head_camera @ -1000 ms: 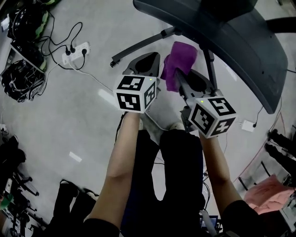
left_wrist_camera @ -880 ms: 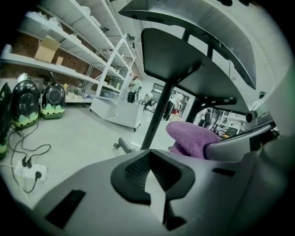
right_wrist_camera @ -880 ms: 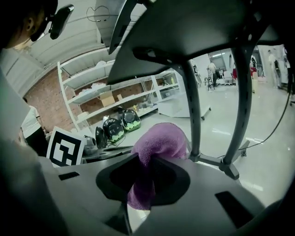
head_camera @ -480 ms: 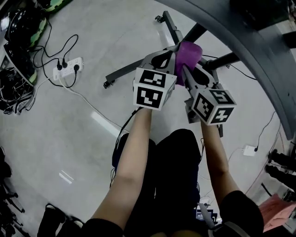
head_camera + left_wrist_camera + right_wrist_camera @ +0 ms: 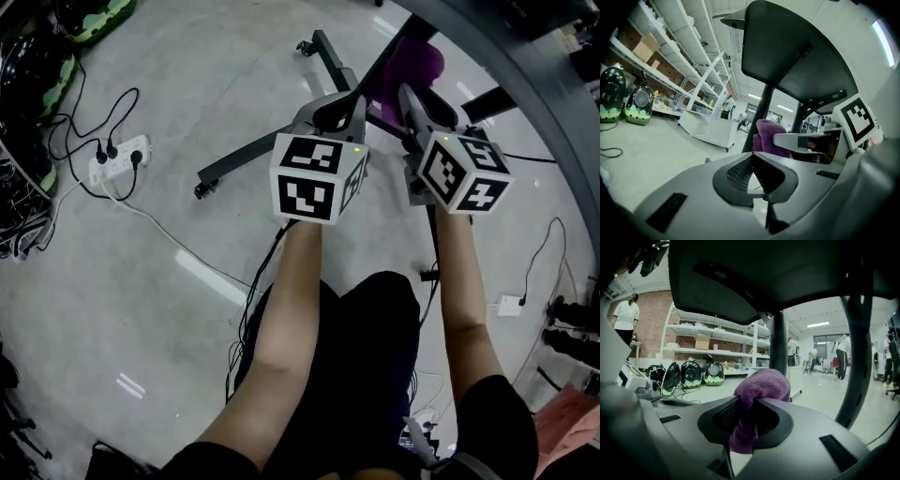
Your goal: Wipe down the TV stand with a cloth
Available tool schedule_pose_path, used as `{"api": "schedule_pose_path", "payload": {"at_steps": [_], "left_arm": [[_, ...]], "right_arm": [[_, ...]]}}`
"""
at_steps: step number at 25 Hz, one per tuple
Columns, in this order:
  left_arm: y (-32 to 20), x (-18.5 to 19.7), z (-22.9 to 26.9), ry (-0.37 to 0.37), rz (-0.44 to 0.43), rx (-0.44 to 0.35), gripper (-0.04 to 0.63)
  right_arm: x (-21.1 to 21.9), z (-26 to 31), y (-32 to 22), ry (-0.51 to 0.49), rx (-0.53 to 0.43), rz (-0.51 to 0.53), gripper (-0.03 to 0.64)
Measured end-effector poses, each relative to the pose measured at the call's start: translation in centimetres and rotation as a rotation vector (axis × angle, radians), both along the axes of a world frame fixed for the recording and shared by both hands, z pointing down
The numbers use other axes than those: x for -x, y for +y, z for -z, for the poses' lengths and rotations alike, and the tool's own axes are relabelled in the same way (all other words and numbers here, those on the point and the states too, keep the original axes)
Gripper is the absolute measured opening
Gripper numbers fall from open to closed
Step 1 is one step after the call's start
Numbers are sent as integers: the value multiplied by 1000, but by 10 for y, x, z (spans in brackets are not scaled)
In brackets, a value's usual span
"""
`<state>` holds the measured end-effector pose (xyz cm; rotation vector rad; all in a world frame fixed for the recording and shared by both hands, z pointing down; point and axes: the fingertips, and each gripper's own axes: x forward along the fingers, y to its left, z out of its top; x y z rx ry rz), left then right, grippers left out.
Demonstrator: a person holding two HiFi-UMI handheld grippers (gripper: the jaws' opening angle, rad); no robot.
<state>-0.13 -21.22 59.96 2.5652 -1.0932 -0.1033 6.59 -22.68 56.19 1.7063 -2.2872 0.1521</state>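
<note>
My right gripper (image 5: 746, 405) pinches the cloth (image 5: 761, 387) at frame centre; my left gripper (image 5: 752, 158) is closed and empty. I'd press the cloth flat on the stand post (image 5: 778, 341) just behind it and stroke lengthwise.

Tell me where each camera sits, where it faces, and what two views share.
Head view: on the person's head, facing down at the grey floor and the black metal stand's legs; shows both forearms, the left gripper and right gripper.
Left gripper view: on the left gripper, facing along its shut, empty jaws, up at the dark curved panel; the right gripper shows alongside.
Right gripper view: on the right gripper, facing along jaws shut on the purple terry cloth, toward the stand's post.
Shared: all three show the cloth.
</note>
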Motion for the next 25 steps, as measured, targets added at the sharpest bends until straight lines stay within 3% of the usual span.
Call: {"api": "schedule_pose_path", "payload": {"at_steps": [5, 8, 13, 17, 21, 25], "left_arm": [[-6, 3, 1, 123, -19, 63, 6], [-13, 13, -1, 106, 18, 78, 6], [-10, 6, -9, 43, 26, 91, 6], [-4, -5, -6, 48, 13, 90, 6], [-8, -8, -10, 6, 26, 81, 5], [-9, -11, -10, 16, 27, 81, 6]], "right_arm": [[-9, 41, -23, 163, -112, -38, 83], [-11, 62, -29, 214, -179, -60, 83], [-27, 89, -38, 205, -271, -126, 83], [-45, 93, -47, 169, -301, -166, 83], [-43, 91, -52, 150, -319, -148, 83], [-35, 76, -55, 115, -293, -125, 83]]}}
